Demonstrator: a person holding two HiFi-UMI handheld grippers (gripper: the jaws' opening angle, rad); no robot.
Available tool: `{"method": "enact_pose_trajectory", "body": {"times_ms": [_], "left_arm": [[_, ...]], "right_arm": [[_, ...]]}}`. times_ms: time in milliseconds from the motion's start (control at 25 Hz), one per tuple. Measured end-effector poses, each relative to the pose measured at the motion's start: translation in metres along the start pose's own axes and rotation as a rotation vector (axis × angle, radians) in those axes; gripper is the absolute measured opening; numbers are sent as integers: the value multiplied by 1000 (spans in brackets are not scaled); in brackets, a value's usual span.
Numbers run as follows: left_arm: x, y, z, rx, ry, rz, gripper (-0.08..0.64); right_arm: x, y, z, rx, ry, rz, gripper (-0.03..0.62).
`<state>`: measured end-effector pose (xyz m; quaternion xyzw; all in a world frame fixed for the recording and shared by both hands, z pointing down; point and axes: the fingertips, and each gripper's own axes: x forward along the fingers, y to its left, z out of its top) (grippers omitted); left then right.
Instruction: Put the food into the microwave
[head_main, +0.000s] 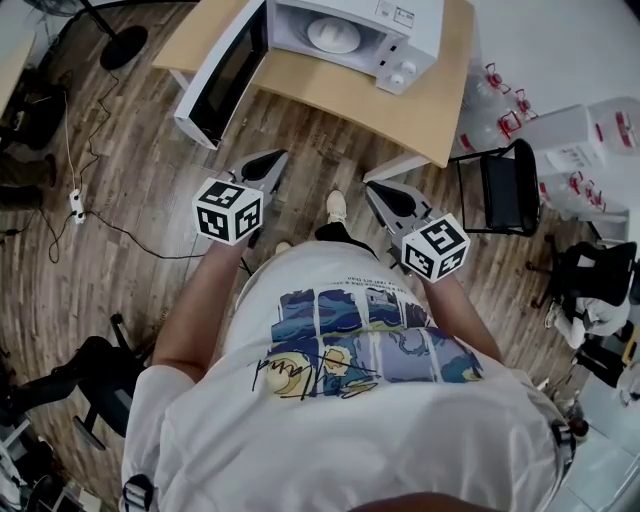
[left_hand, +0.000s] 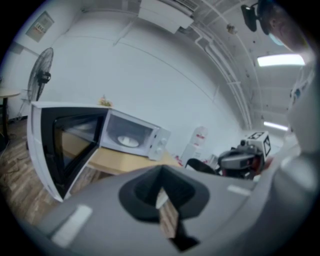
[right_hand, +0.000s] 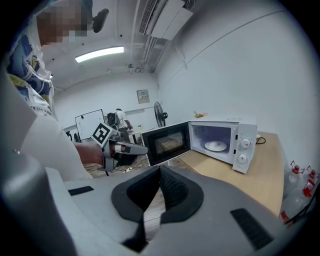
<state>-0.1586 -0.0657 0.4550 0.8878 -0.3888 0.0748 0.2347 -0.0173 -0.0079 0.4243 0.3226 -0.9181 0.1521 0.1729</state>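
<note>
Jaws pressed together, empty, on left gripper (head_main: 270, 160) and right gripper (head_main: 380, 192); microwave (head_main: 352, 30) stands open, so locate food first

A: What do I log apart from the job itself?
B: I note a light wooden table (head_main: 420, 115) on a plank floor (head_main: 130, 150). A black chair (head_main: 505, 190) stands just beside its right end, with clear water bottles (head_main: 485, 100) near it.
A: And the left side?
B: A fan base (head_main: 122, 47) sits near the top corner. A white power strip (head_main: 76, 205) and a black cable (head_main: 135, 238) lie on the floor. I see a whiteboard (right_hand: 85, 122) far back.
</note>
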Motion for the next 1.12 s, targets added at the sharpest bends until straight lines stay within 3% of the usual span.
{"method": "enact_pose_trajectory", "body": {"times_ms": [720, 1120], "left_arm": [[-26, 2, -15, -14, 2, 27, 8], [-42, 4, -13, 16, -7, 30, 8]], "right_arm": [[10, 20, -8, -15, 17, 24, 6], [27, 30, -8, -25, 25, 44, 6]]}}
